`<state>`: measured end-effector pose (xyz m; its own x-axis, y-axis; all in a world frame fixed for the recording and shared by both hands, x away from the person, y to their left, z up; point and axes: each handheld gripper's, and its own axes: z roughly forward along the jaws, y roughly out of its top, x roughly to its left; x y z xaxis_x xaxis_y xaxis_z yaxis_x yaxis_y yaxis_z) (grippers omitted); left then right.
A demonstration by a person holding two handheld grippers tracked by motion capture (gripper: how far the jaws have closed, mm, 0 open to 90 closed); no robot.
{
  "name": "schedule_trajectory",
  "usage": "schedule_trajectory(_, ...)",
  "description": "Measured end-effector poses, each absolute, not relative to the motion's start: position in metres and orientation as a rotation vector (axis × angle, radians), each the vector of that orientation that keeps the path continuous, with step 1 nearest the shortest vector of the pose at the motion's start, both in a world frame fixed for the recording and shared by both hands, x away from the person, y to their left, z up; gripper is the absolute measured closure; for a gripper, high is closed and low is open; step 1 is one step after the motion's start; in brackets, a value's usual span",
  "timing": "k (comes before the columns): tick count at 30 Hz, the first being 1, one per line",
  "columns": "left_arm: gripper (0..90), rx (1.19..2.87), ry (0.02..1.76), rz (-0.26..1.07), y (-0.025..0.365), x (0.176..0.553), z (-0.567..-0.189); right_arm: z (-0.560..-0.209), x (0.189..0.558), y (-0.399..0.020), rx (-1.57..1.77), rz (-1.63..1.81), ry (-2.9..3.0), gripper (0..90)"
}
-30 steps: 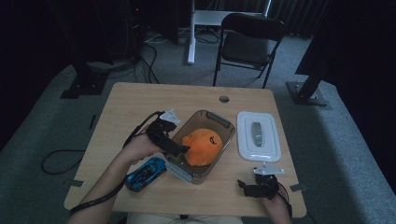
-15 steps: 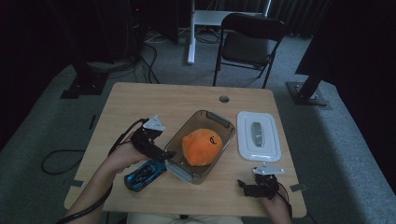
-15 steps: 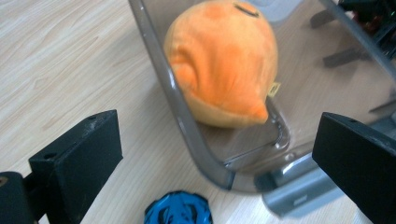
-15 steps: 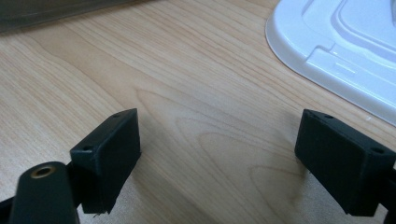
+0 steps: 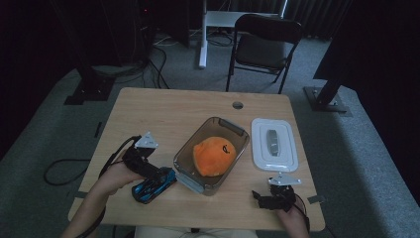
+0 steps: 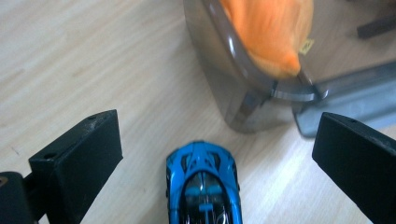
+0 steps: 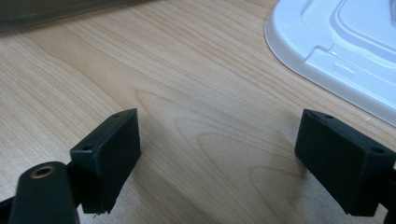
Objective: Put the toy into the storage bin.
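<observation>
A blue toy car lies on the wooden table near the front left. My left gripper is open, its jaws standing wide on either side of the car without touching it. Just right of the car stands a clear grey container with an orange plush toy inside. My right gripper rests open near the front right edge, with bare wood between its jaws.
A white lid lies flat to the right of the container. The table has a cable hole at the back. A black chair stands behind the table.
My left gripper has pulled back from the container toward the front left and come down over the blue car. The right gripper has stayed put.
</observation>
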<state>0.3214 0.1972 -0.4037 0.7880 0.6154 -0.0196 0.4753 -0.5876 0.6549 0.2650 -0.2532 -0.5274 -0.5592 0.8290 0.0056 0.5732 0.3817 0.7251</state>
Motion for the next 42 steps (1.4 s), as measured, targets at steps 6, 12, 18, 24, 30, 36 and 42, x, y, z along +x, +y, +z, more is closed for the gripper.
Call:
schedule_trajectory(6,2.1,2.322,0.827,0.28,0.205,0.316,-0.416,-0.527,0.265,-0.253,1.223,0.984,2.285,13.6)
schedule_trajectory(12,2.1,2.335,0.865,0.267,0.211,0.31,-0.433,-0.527,0.266,-0.253,1.225,0.984,2.283,13.6)
schedule_trajectory(18,2.1,2.367,0.887,0.253,0.211,0.305,-0.452,-0.527,0.266,-0.253,1.229,0.984,2.278,13.6)
schedule_trajectory(24,2.0,2.395,0.915,0.267,0.213,0.301,-0.468,-0.527,0.266,-0.253,1.229,0.984,2.277,13.6)
schedule_trajectory(30,2.0,2.404,0.943,0.295,0.212,0.298,-0.477,-0.527,0.266,-0.253,1.229,0.984,2.277,13.6)
schedule_trajectory(36,2.1,2.42,0.957,0.314,0.21,0.297,-0.483,-0.527,0.266,-0.253,1.23,0.983,2.276,13.6)
schedule_trajectory(42,2.0,2.44,0.978,0.339,0.204,0.3,-0.489,-0.527,0.266,-0.253,1.229,0.983,2.276,13.6)
